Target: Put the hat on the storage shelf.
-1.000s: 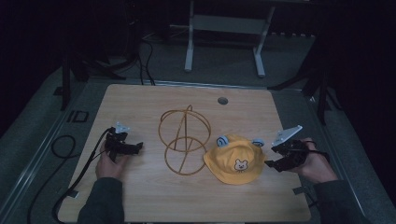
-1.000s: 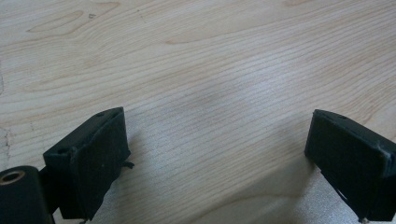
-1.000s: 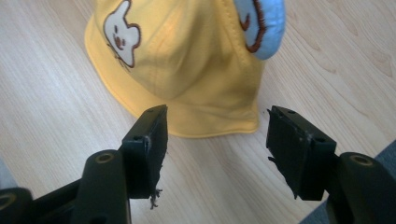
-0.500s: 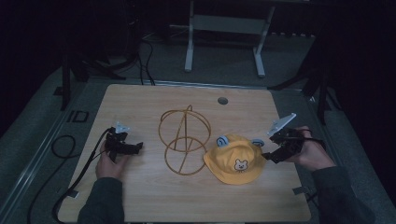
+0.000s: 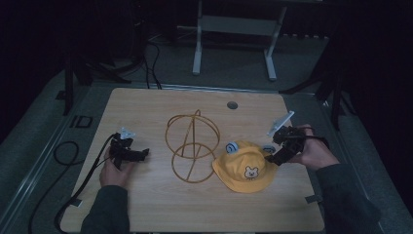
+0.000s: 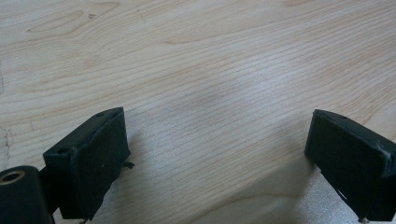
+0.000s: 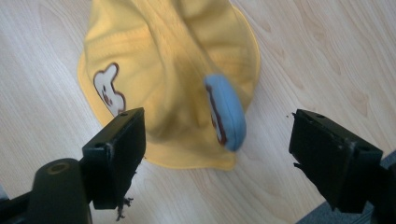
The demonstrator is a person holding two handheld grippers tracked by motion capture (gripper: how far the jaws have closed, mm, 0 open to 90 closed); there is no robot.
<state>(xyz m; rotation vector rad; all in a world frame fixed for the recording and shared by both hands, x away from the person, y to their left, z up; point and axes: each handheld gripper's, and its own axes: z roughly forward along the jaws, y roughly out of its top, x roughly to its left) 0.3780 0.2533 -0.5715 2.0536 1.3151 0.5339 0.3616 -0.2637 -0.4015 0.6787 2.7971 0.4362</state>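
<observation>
A yellow cloth hat (image 5: pixel 246 168) with a bear face and blue ears lies flat on the wooden table (image 5: pixel 146 107), right of centre. Just left of it stands a gold wire hat stand (image 5: pixel 191 146). My right gripper (image 5: pixel 275 153) hovers at the hat's right edge. Its jaws have just been opening and stand wide, with nothing pressed between them. In the right gripper view the hat (image 7: pixel 168 70) and one blue ear (image 7: pixel 226 112) lie beyond the right gripper (image 7: pixel 217 154). My left gripper (image 5: pixel 141 155) rests low at the table's left, open over bare wood (image 6: pixel 215 154).
A round cable hole (image 5: pixel 232 105) sits near the table's far edge. A black cable (image 5: pixel 63 156) loops off the table's left side. A white metal frame (image 5: pixel 234 29) stands on the floor behind the table.
The right hand has moved farther up the table and a little left, toward the hat's far right edge. Its jaws have spread wider. The hat, stand and left hand are unchanged.
</observation>
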